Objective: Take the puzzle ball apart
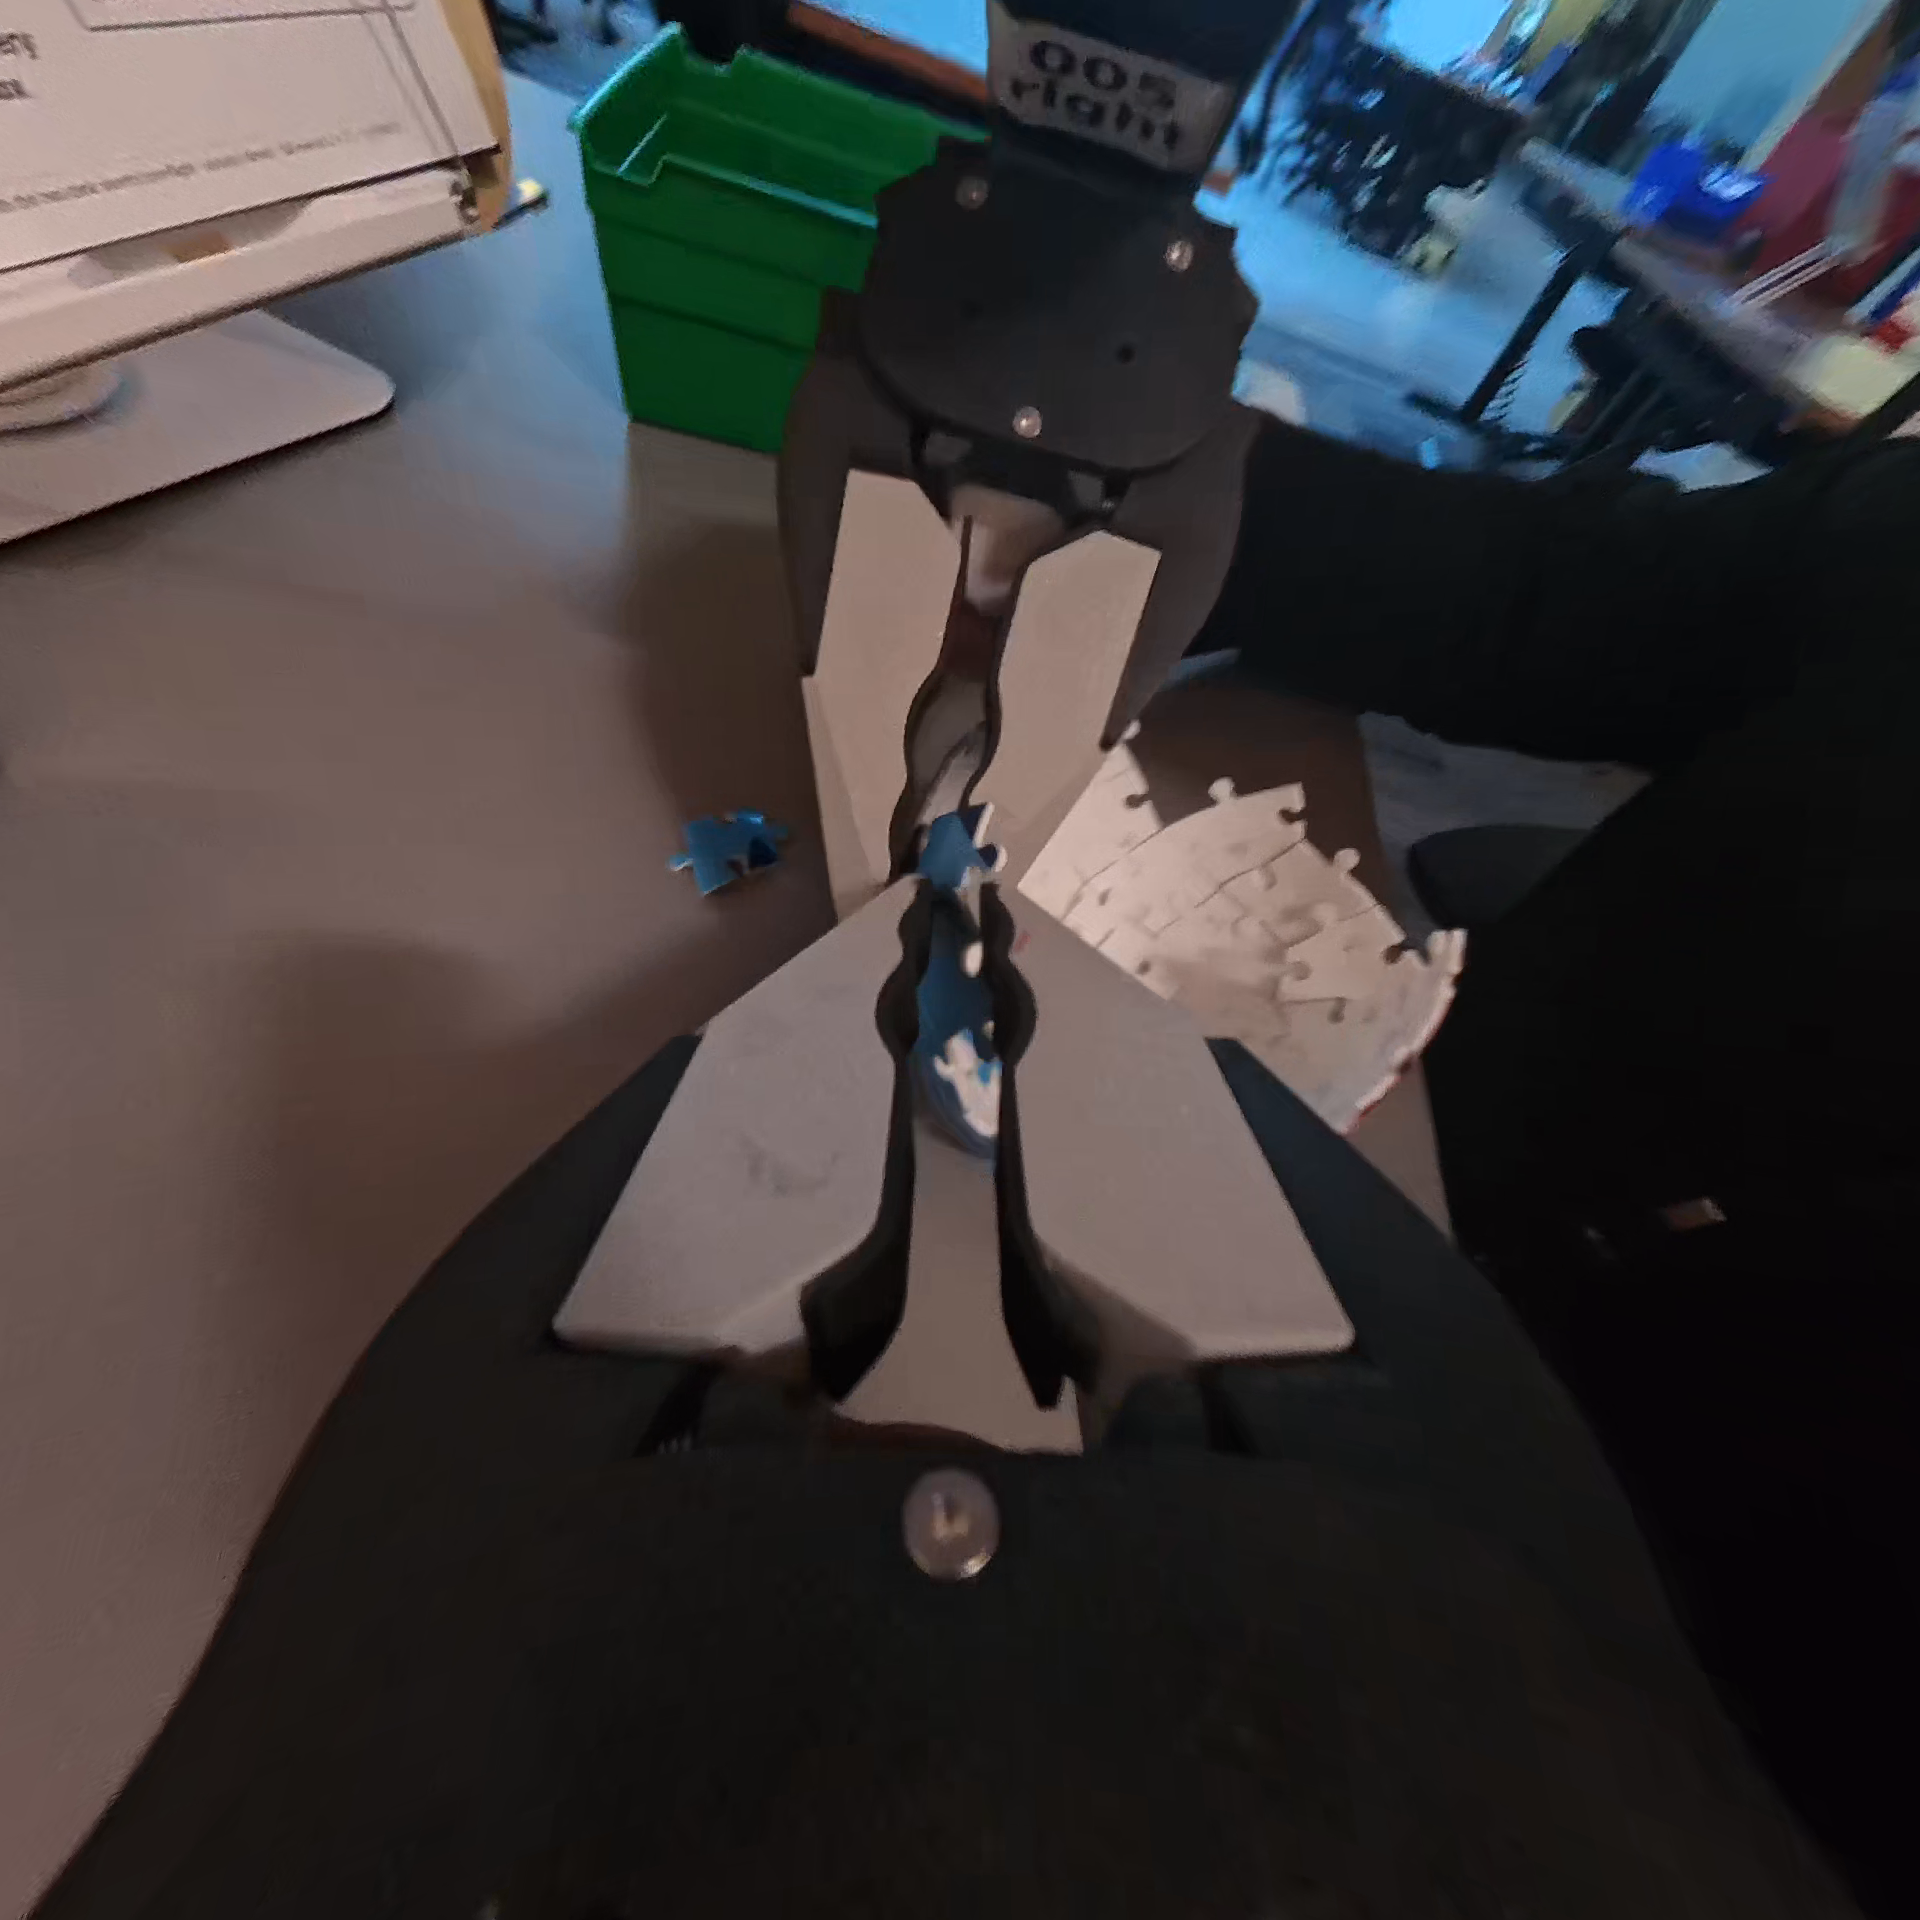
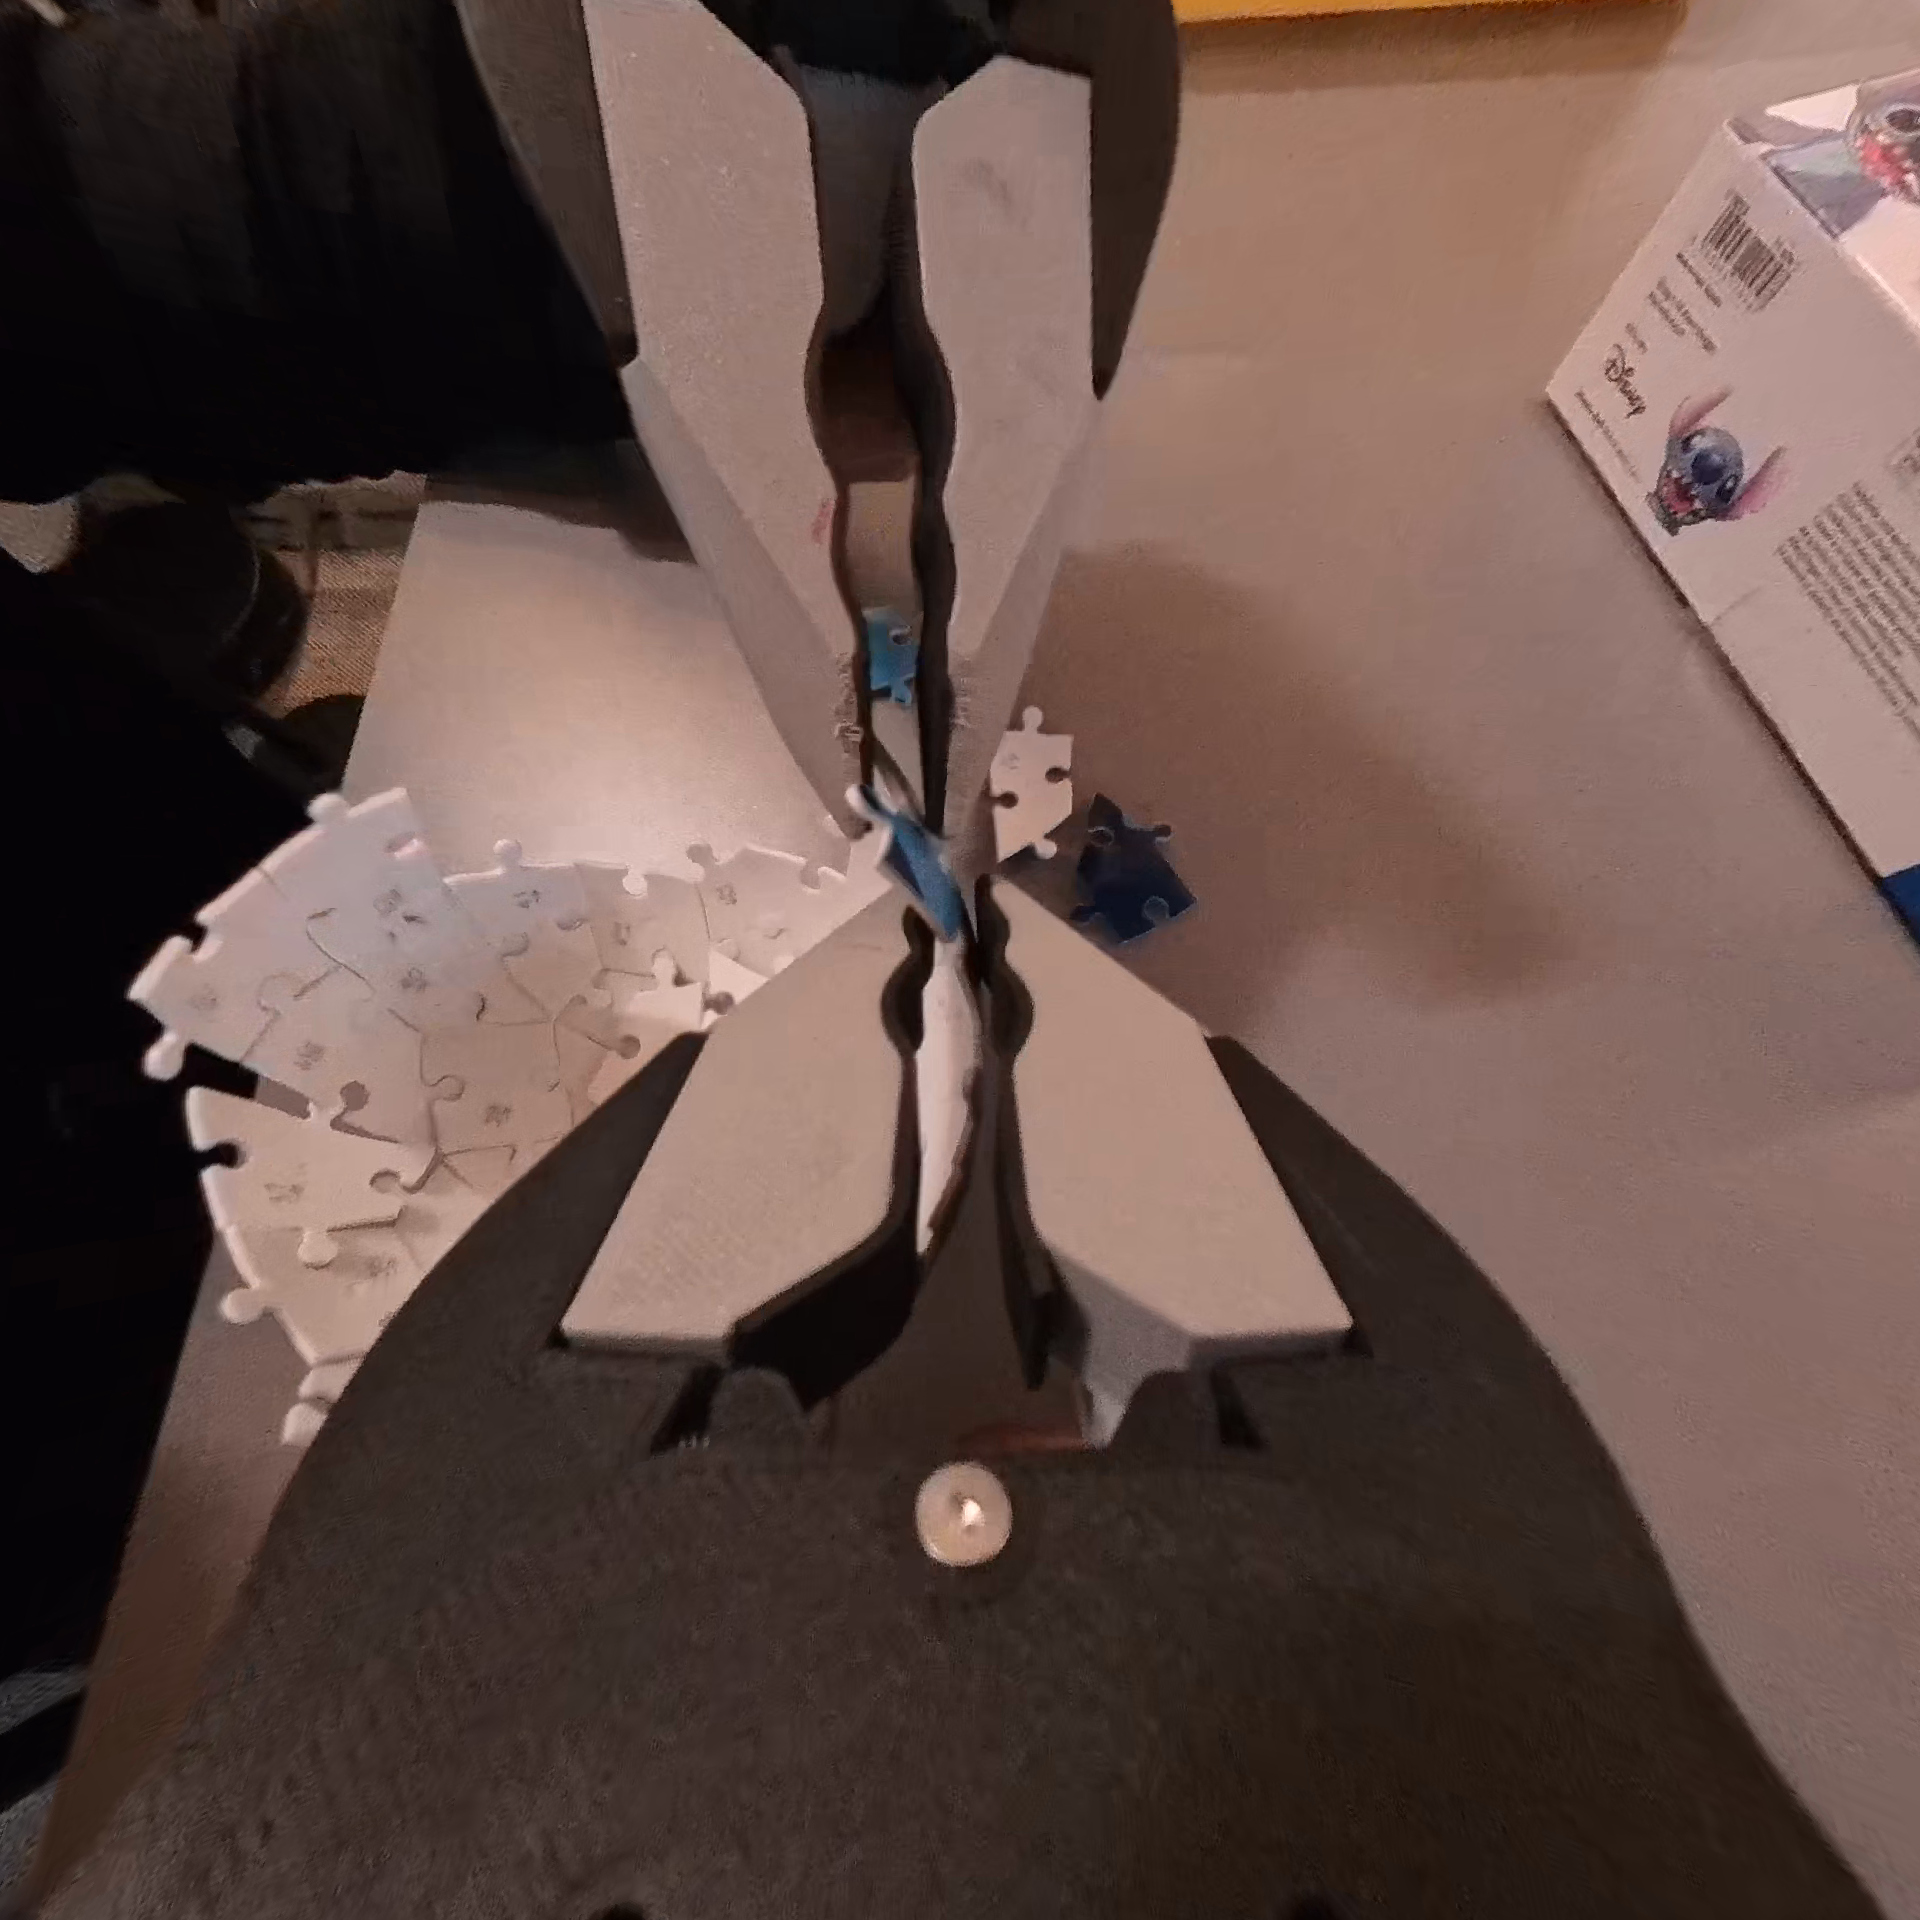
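The left gripper (image 1: 951,914) is clenched on a flat blue-and-white cardboard puzzle piece (image 1: 961,1013) standing edge-up between its grey fingers. The right gripper (image 2: 951,914) meets it tip to tip, its jaws closed on the far end of what looks like the same piece. Just beside both tips, on the person's side, rests a curved white shell of joined puzzle pieces (image 2: 416,1039). On the grey tabletop (image 1: 364,779) lie a loose blue piece (image 1: 727,847) beside the tips, a white piece (image 2: 1029,795) and a dark blue piece (image 2: 1132,868). A green plastic bin (image 1: 727,260) stands behind the right gripper; a white printed box (image 2: 1766,416) lies well apart.
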### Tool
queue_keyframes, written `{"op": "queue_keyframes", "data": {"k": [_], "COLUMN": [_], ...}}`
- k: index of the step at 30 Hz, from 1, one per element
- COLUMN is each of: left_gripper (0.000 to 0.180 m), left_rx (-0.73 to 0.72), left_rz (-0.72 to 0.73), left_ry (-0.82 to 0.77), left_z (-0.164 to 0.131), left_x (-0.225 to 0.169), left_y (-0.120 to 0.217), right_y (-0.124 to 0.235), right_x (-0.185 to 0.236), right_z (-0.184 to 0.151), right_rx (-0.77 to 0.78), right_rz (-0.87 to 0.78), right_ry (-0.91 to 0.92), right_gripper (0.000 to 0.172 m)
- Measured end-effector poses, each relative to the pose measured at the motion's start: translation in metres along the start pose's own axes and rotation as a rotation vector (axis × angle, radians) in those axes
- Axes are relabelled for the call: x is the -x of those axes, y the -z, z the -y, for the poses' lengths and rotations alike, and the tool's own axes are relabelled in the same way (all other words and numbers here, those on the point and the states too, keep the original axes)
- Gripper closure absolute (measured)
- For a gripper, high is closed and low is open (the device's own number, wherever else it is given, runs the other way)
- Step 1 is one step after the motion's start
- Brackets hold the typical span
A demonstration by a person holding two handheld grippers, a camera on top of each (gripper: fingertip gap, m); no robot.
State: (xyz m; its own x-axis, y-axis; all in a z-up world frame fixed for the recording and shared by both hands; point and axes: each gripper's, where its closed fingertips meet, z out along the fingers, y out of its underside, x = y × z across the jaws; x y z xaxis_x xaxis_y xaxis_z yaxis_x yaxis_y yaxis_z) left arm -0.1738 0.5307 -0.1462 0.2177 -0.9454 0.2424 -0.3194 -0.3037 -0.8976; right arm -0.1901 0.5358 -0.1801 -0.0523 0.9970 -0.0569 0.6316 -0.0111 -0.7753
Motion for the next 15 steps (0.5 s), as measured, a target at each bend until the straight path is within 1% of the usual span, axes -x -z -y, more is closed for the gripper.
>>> {"op": "queue_keyframes", "data": {"k": [2, 5, 7, 9, 10, 12, 13, 15], "left_gripper": [0.163, 0.167, 0.165, 0.170, 0.169, 0.154, 0.151, 0.152], "left_rx": [0.048, 0.088, 0.109, 0.118, 0.120, 0.112, 0.114, 0.138], "left_rz": [0.093, 0.123, 0.157, 0.142, 0.142, 0.175, 0.180, 0.186], "left_ry": [-0.030, -0.069, -0.075, -0.074, -0.071, -0.063, -0.063, -0.080], "left_z": [-0.007, -0.014, -0.016, -0.018, -0.019, -0.019, -0.019, -0.023], "left_x": [0.009, 0.008, 0.011, 0.008, 0.006, 0.008, 0.008, 0.006], "left_y": [0.001, 0.001, 0.001, 0.001, 0.001, 0.004, 0.005, 0.007], "right_y": [-0.001, -0.001, -0.001, 0.001, 0.001, 0.002, 0.002, 0.001], "right_x": [-0.001, -0.002, -0.004, -0.003, -0.002, 0.001, 0.002, 0.000], "right_z": [-0.003, -0.005, -0.005, -0.004, -0.002, 0.000, 0.001, -0.002], "right_rx": [-0.001, 0.014, 0.018, 0.007, 0.000, -0.010, -0.010, 0.006], "right_rz": [-0.025, -0.091, -0.118, -0.135, -0.143, -0.145, -0.142, -0.151], "right_ry": [0.013, 0.082, 0.088, 0.099, 0.116, 0.140, 0.141, 0.141], "right_gripper": [0.167, 0.166, 0.165, 0.166, 0.167, 0.167, 0.166, 0.164]}}
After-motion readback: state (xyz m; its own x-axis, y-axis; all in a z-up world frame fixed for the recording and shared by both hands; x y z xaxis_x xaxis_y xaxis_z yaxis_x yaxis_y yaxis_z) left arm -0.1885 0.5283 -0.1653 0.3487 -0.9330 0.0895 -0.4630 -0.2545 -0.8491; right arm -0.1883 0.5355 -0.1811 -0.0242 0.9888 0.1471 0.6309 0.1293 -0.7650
